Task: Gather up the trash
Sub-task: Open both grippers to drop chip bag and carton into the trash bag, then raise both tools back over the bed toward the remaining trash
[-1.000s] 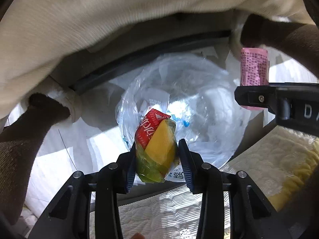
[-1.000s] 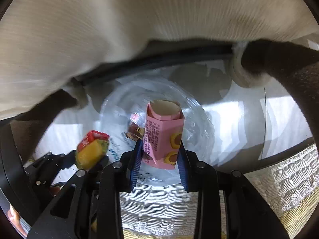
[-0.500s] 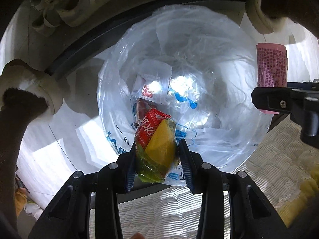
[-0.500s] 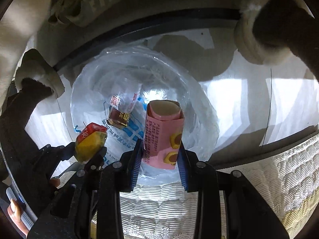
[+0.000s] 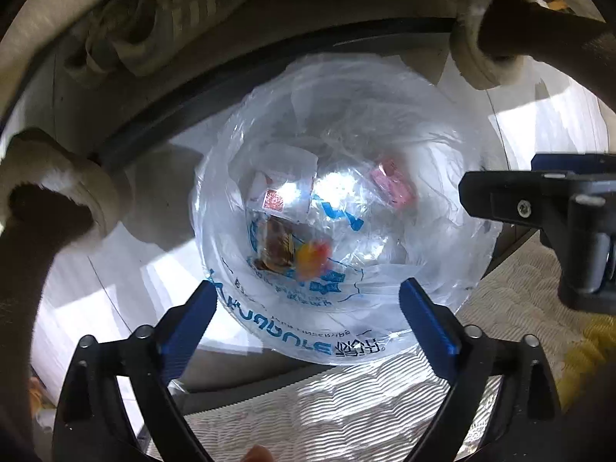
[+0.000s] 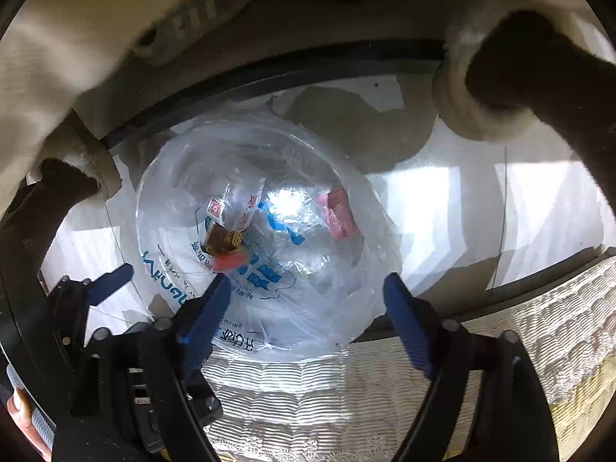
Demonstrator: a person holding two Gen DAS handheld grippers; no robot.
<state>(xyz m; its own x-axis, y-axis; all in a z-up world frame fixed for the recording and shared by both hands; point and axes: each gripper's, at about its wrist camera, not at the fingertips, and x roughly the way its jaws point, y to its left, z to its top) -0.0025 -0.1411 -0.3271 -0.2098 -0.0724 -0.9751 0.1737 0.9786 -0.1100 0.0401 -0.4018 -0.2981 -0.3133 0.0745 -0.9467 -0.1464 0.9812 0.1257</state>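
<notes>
A bin lined with a clear plastic bag (image 5: 454,269) (image 6: 385,238) stands on the floor right below both grippers. My left gripper (image 5: 308,294) hangs over its near rim, jaws opening wide with nothing between them. The yellow and red snack packet (image 5: 312,256) (image 6: 229,260) is a blur inside the bag, beside a brown wrapper (image 5: 275,242). My right gripper (image 6: 306,287) is also opening and holds nothing. The pink carton (image 5: 392,186) (image 6: 340,213) lies deep in the bag. A white packet (image 5: 285,177) lies there too.
Two fuzzy slippers (image 5: 65,177) (image 5: 481,50) with dark legs flank the bin on the pale floor. A pale sneaker (image 5: 165,11) lies beyond it. A white lace cloth (image 5: 346,404) (image 6: 346,396) covers the near edge under the grippers.
Both grippers opened and let go: the snack packet and the pink carton dropped into the bag. Both hands sank closer to the bin.
</notes>
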